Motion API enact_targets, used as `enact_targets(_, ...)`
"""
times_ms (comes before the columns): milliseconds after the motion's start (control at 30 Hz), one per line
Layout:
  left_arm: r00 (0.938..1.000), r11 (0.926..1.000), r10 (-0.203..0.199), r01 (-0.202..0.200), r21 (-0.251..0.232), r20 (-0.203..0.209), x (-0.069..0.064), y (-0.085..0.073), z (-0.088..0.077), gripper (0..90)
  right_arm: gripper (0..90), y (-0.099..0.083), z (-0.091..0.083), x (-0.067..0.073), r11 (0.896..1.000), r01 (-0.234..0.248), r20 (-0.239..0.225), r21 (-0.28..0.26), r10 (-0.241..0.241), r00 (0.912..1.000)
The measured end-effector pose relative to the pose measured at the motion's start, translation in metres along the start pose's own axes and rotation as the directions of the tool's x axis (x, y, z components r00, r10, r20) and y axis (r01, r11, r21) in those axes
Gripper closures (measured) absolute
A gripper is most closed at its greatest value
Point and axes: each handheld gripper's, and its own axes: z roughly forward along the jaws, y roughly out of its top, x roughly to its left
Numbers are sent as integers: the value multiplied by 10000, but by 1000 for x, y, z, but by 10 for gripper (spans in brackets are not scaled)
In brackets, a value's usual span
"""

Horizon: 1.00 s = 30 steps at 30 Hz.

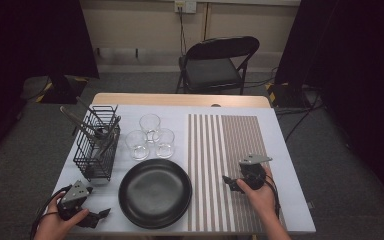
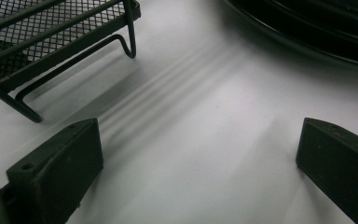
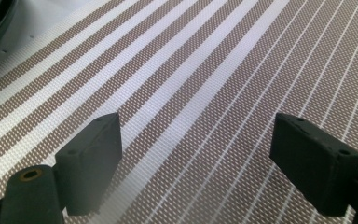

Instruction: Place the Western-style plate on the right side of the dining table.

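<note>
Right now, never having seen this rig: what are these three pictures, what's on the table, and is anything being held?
No robot here: a person holds a hand-held two-jaw gripper in each hand. The high view looks down on the white table from the person's side. The left gripper sits at the near left corner, the right gripper over the brown-and-white striped placemat. The other two pictures come from cameras riding on each gripper, looking along its black jaws. On the table: a black wire basket holding metal utensils, three clear glass cups and a round black plate. Both sets of jaws stand open with nothing between them.
</note>
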Motion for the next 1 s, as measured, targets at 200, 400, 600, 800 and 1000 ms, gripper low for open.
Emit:
enact_targets(200, 9986, 9993, -159, 176, -337, 508, 0, 4, -5, 173, 158, 0, -3, -4, 9997, -236, -219, -95, 234, 9995)
enact_targets(400, 9919, 9974, 236, -149, -708, 1245, -8, 14, -11, 151, 158, 12, -7, 8, 9994, 256, -361, -245, -265, 9990)
enact_targets(600, 9866, 9949, 571, -434, -915, 1529, -13, 19, -15, 157, 157, 19, -5, 17, 9994, 35, -791, -339, -62, 9969)
enact_targets(800, 9857, 9936, 733, -591, -961, 1517, -21, 24, -14, 158, 159, 26, -7, 27, 9984, 300, -834, -472, -339, 9959)
enact_targets(1000, 9851, 9946, 447, -283, -1003, 1658, -26, 33, -11, 159, 159, 27, -8, 28, 9987, 250, -879, -445, -288, 9957)
